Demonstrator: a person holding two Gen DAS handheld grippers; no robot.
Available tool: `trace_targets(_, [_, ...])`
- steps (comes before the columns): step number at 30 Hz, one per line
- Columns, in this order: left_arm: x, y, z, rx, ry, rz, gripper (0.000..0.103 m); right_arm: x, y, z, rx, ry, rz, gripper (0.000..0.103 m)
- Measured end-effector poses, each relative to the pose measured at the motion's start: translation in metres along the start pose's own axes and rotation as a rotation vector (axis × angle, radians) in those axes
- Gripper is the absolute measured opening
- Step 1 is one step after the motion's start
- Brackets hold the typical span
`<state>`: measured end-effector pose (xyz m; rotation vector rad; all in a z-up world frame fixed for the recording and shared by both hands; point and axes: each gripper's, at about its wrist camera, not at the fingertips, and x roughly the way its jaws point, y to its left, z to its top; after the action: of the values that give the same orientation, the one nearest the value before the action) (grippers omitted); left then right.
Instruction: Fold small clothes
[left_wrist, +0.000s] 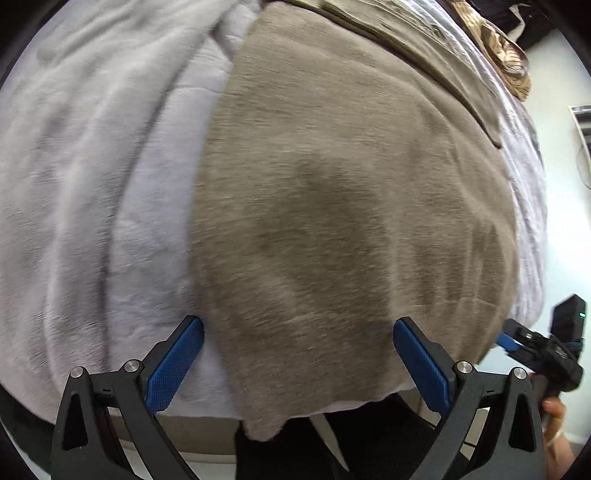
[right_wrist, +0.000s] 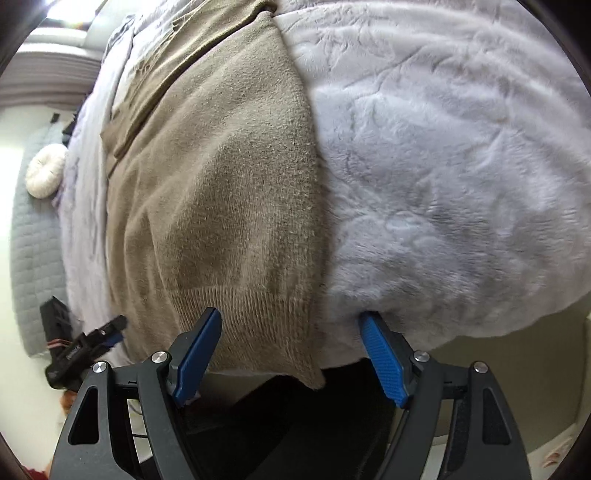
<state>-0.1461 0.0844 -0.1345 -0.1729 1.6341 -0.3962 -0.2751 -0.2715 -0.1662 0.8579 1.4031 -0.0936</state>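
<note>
A taupe knit sweater (left_wrist: 332, 206) lies flat on a pale lilac plush blanket (left_wrist: 92, 166). Its hem hangs slightly over the near edge. My left gripper (left_wrist: 297, 328) is open, its blue pads astride the sweater's near left corner just above the cloth. My right gripper (right_wrist: 291, 321) is open over the sweater's (right_wrist: 221, 192) ribbed hem at its near right corner, with one pad over the hem and one over the blanket (right_wrist: 461, 166). The right gripper shows in the left wrist view (left_wrist: 517, 339), and the left gripper in the right wrist view (right_wrist: 99, 336).
A folded part of the sweater (left_wrist: 424, 48) lies at the far end. A brown patterned item (left_wrist: 506, 55) sits at the far right. A white round cushion (right_wrist: 44, 175) and a grey quilted mat (right_wrist: 33, 240) lie on the floor. The bed's near edge drops off below the grippers.
</note>
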Motion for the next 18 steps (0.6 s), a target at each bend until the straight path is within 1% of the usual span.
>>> trace_targets(5, [0.004,-0.006,0.003,0.034,0.025,-0.044,0.103,0.010,-0.010,-0.001,0.046,0.035,0.120,0.081])
trace_targets(6, [0.004,-0.007,0.001,0.037,0.027,-0.052,0.103,0.008,-0.010,-0.006,0.046,0.045,0.158,0.081])
trace_targets(7, [0.006,-0.012,0.007,0.038,0.029,-0.056,0.102,0.008,-0.008,-0.008,0.040,0.055,0.186,0.080])
trace_targets(8, [0.007,-0.013,0.006,0.035,0.028,-0.059,0.102,0.009,-0.005,-0.010,0.029,0.066,0.202,0.080])
trace_targets(9, [0.008,-0.014,0.005,0.026,0.029,-0.055,0.095,0.011,-0.003,-0.011,0.023,0.071,0.200,0.079])
trace_targets(10, [0.009,-0.012,0.005,0.017,0.036,-0.034,0.082,0.014,-0.002,-0.012,0.025,0.074,0.193,0.074])
trace_targets(11, [0.010,-0.009,0.005,0.013,0.041,-0.022,0.076,0.018,-0.003,-0.011,0.042,0.078,0.184,0.068])
trace_targets(12, [0.010,-0.007,0.007,0.011,0.042,-0.019,0.061,0.022,-0.007,-0.009,0.077,0.087,0.171,0.046])
trace_targets(13, [0.008,-0.005,0.008,0.008,0.040,-0.035,0.046,0.025,-0.009,-0.007,0.101,0.094,0.159,0.021])
trace_targets(14, [0.004,-0.002,0.009,-0.003,0.034,-0.069,0.039,0.027,-0.009,-0.004,0.120,0.103,0.169,0.015])
trace_targets(15, [0.001,-0.002,0.010,-0.011,0.027,-0.095,0.023,0.025,-0.008,-0.003,0.117,0.108,0.200,0.012])
trace_targets(16, [-0.004,-0.001,0.011,-0.020,0.016,-0.125,0.015,0.023,-0.005,-0.003,0.098,0.107,0.208,0.011])
trace_targets(17, [-0.010,0.000,0.012,-0.032,0.003,-0.152,0.015,0.018,0.001,-0.003,0.068,0.106,0.222,0.010])
trace_targets(18, [-0.017,0.000,0.014,-0.042,-0.013,-0.173,0.015,0.012,0.005,-0.002,0.055,0.108,0.271,0.010])
